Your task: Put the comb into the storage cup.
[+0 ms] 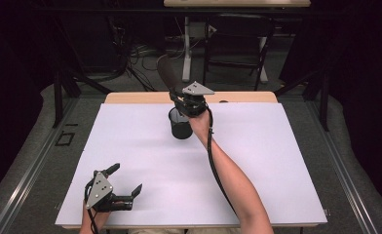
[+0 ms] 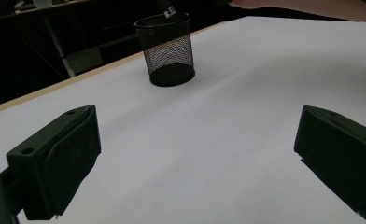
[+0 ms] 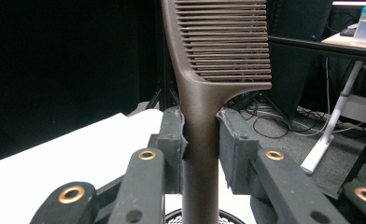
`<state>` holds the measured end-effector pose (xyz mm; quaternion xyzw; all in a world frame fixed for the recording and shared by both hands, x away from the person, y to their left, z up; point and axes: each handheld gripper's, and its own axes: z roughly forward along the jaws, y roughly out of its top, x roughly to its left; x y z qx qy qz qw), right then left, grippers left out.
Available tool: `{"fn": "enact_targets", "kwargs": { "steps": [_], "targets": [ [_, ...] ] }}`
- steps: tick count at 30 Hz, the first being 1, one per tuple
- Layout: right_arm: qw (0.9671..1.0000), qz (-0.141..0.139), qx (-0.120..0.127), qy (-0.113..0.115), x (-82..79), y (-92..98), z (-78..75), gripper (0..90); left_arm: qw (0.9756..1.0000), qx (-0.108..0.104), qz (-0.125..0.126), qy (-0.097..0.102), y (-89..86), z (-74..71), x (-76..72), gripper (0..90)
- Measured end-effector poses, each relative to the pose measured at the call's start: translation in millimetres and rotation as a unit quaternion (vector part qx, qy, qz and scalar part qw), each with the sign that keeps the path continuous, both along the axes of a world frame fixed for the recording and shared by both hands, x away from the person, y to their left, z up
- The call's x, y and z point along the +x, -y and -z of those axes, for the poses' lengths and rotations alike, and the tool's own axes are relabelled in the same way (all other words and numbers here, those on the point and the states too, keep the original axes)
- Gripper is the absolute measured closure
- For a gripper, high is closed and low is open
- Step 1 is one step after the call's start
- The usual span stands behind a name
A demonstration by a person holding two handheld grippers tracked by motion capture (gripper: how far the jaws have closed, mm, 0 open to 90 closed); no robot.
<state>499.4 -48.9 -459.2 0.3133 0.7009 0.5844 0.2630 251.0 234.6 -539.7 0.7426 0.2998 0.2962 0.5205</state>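
A brown comb is pinched by its handle between the pads of the right claw, teeth end up and leaning toward 11 o'clock in the high view. It is held directly above a black mesh cup, which stands upright on the white counter just past its centre, toward 12 o'clock. The left claw is kept low at the counter's 7 o'clock corner, spread wide with nothing between its jaws.
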Motion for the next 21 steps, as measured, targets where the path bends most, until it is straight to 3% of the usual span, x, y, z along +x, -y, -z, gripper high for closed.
{"fn": "enact_targets", "kwargs": {
  "steps": [21],
  "targets": [
    [0.9998, -0.003, -0.010, -0.015, 2.1, -1.8, 11.0, 72.2, 1.0000, 0.000, 0.000, 0.000, 0.0, 0.0, 0.0, 0.6]
  ]
}}
